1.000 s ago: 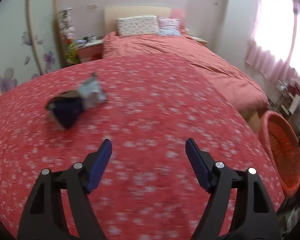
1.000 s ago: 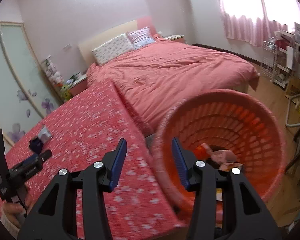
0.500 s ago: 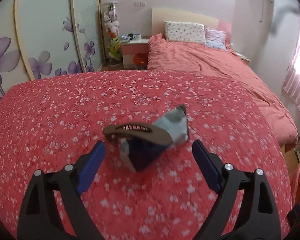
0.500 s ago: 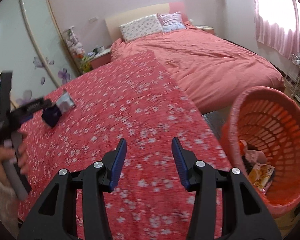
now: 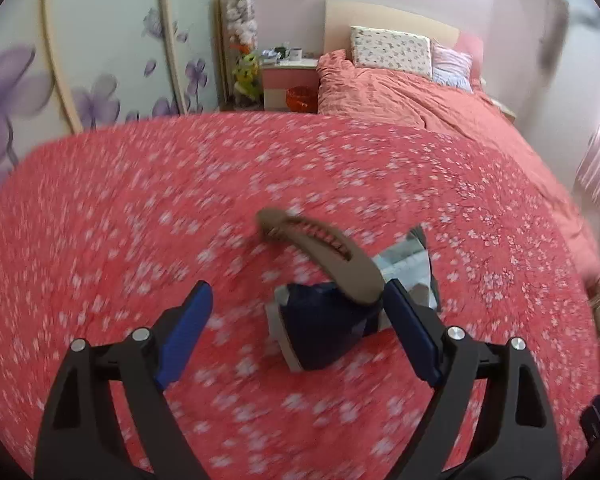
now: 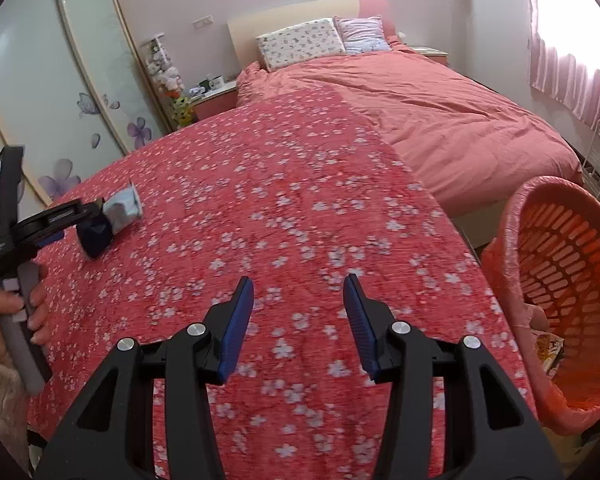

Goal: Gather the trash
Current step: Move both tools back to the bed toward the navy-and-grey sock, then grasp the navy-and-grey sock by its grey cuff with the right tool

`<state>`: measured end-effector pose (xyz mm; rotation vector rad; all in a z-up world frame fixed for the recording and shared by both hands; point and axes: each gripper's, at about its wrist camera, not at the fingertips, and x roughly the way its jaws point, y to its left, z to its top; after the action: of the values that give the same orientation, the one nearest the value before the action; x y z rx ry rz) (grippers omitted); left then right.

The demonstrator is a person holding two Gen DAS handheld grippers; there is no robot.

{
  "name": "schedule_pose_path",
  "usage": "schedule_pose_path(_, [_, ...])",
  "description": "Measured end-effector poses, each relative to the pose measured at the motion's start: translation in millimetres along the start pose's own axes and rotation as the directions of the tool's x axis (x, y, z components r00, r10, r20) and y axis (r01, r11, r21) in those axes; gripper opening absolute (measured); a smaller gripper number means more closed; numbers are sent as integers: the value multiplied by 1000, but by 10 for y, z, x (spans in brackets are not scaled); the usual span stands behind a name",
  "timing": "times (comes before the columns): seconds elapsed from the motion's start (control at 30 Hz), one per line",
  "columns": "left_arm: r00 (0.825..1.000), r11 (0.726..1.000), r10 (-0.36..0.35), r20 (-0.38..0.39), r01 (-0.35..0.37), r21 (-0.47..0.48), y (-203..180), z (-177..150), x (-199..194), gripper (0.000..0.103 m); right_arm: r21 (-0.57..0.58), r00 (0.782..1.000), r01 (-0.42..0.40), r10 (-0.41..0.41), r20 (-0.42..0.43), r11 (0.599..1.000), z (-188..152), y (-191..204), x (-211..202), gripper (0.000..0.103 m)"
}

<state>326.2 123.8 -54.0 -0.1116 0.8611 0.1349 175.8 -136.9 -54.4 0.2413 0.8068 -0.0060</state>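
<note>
A crumpled dark blue and silver wrapper (image 5: 328,324) lies on the red flowered table cloth (image 5: 140,208), with a tan hair claw clip (image 5: 324,252) on top of it. My left gripper (image 5: 296,328) is open, its jaws on either side of the wrapper, the right jaw close against it. The wrapper also shows in the right wrist view (image 6: 108,220), with the left gripper at it. My right gripper (image 6: 298,316) is open and empty above the cloth. An orange basket (image 6: 560,280) with a few scraps inside stands at the right.
A bed with a pink cover (image 6: 440,112) and pillows (image 6: 300,42) lies beyond the table. A nightstand (image 5: 288,80) and sliding wardrobe doors with purple flowers (image 5: 60,80) stand at the left. A curtained window (image 6: 572,52) is at the right.
My left gripper has moved closer to the wrapper, which now sits between its open jaws. My right gripper has swung further left, away from the basket and over the table.
</note>
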Motion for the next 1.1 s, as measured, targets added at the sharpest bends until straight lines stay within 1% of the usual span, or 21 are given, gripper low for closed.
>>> schedule_pose_path(0.1, [1000, 999, -2, 0, 2, -32, 259, -112, -96, 82, -11, 1000, -15, 15, -6, 1000, -7, 101, 34, 47])
schedule_pose_path(0.17, [1000, 999, -6, -12, 5, -51, 422, -186, -135, 74, -22, 1000, -27, 27, -11, 999, -2, 178, 62, 47])
schedule_pose_path(0.23, [1000, 997, -18, -22, 16, -74, 574, -242, -164, 74, -27, 999, -49, 49, -20, 998, 9, 259, 100, 47])
schedule_pose_path(0.37, [999, 993, -34, -26, 31, -110, 773, -274, -220, 73, -39, 991, -124, 122, -47, 992, 49, 534, 208, 47])
schedule_pose_path(0.43, [999, 992, -37, -9, 35, -124, 867, -269, -289, 73, -67, 988, -145, 142, -54, 987, 66, 693, 255, 47])
schedule_pose_path(0.6, [999, 994, 5, 37, -1, -111, 1032, -185, -414, 75, -130, 978, -201, 193, -76, 971, 100, 1095, 371, 47])
schedule_pose_path(0.67, [999, 993, 20, 40, -15, -119, 1128, -161, -415, 75, -143, 972, -230, 219, -89, 963, 101, 1244, 441, 47])
schedule_pose_path(0.83, [995, 987, 92, 38, -86, -140, 1432, -175, -416, 75, -137, 957, -276, 258, -136, 951, 136, 1500, 647, 47])
schedule_pose_path(1.03, [994, 977, 110, 29, -103, -185, 1722, -218, -413, 75, -131, 937, -332, 311, -157, 934, 229, 1840, 873, 47])
schedule_pose_path(1.1, [993, 976, 112, 22, -106, -192, 1771, -220, -384, 75, -154, 941, -317, 290, -174, 936, 236, 1942, 965, 47])
